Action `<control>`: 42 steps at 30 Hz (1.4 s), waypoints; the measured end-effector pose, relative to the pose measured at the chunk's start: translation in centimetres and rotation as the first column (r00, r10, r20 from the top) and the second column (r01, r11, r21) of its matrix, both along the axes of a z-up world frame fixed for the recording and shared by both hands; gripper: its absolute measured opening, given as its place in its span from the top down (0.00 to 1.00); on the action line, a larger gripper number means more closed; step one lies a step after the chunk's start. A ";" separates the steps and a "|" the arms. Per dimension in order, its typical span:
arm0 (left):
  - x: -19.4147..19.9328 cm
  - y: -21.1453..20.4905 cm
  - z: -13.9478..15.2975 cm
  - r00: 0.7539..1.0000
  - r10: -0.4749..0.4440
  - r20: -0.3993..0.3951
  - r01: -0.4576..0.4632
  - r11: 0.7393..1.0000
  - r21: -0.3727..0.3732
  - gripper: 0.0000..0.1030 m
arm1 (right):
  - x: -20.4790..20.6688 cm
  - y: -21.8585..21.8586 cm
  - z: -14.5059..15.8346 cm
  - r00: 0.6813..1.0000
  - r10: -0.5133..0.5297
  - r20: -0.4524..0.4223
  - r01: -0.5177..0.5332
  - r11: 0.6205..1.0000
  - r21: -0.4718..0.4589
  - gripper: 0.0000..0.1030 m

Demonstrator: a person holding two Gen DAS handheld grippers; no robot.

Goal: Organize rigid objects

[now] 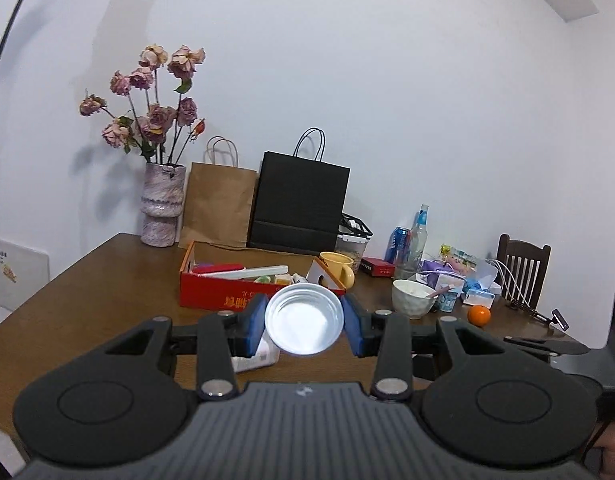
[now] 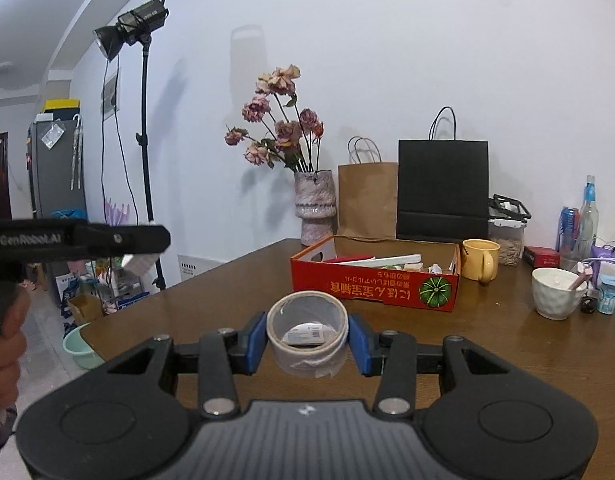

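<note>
The round silver metal tin (image 1: pixel 304 319) sat clamped in the left gripper (image 1: pixel 304 320), the clear tape roll (image 2: pixel 307 334) in the right gripper (image 2: pixel 307 336), both held short of the red cardboard box (image 2: pixel 373 280). Pinched on curved sides, either might have slipped.

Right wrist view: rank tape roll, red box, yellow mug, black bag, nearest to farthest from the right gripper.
1. Tape roll: clamped between the pads of the right gripper.
2. Red box: just ahead on the table, slightly right.
3. Yellow mug: behind the box's right end.
4. Black bag: at the back, against the wall.
</note>
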State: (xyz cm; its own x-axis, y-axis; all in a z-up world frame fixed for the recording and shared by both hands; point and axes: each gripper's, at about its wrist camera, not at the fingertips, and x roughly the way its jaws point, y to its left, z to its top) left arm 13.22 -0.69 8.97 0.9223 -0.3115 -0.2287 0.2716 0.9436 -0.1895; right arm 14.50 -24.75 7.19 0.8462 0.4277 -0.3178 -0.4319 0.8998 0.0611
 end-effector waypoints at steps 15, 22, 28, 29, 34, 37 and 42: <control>31.2 0.7 4.6 0.972 -0.067 -0.223 0.074 0.997 0.024 0.60 | 28.9 -1.6 8.5 0.997 0.067 -0.047 -0.070 0.996 -0.061 0.58; 46.1 -0.1 -4.1 0.869 0.058 -0.492 -0.010 0.995 0.098 0.60 | 42.3 -0.2 0.9 0.976 -0.040 -0.216 0.014 0.993 -0.120 0.58; 51.1 -0.7 -10.3 0.813 0.107 -0.573 -0.028 0.989 0.144 0.60 | 49.5 0.0 -7.2 0.923 -0.097 -0.373 0.077 0.995 -0.069 0.58; 51.3 -0.8 -10.9 0.807 0.119 -0.579 -0.036 0.988 0.152 0.60 | 49.9 0.2 -8.2 0.916 -0.110 -0.385 0.086 0.993 -0.078 0.57; 49.4 -1.0 -10.9 0.859 0.095 -0.502 -0.024 0.989 0.146 0.39 | 50.0 0.4 -10.1 0.909 -0.136 -0.394 0.122 0.991 -0.060 0.35; 47.7 -1.2 -8.7 0.883 0.086 -0.461 -0.001 0.983 0.182 0.37 | 48.8 -0.3 -8.4 0.929 -0.138 -0.344 0.137 0.990 -0.027 0.35; 43.4 0.7 -4.2 0.898 0.119 -0.424 -0.054 0.985 0.162 0.26 | 43.4 -2.1 -3.6 0.958 -0.143 -0.249 0.150 0.989 0.010 0.30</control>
